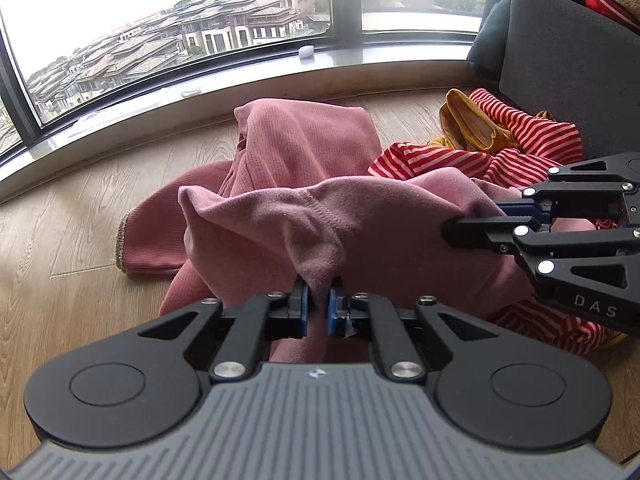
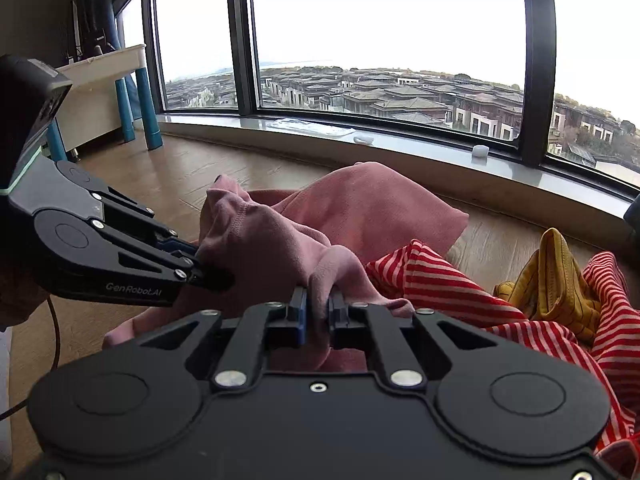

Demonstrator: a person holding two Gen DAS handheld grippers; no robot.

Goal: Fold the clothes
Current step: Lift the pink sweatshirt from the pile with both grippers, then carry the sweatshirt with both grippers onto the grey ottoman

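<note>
The soft, limp pink garment (image 1: 320,216) is pinched by the left gripper (image 1: 318,312) and right gripper (image 2: 318,314), 2 bunched folds; edges suit better.

Both the left gripper (image 1: 318,308) and right gripper (image 1: 472,222) pinch the pink garment (image 1: 280,224).

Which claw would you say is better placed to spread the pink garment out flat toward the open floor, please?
Probably the left claw. Both grip the pink garment, but bare floor lies on its side, while the right claw sits beside the striped garment and yellow garment.
</note>
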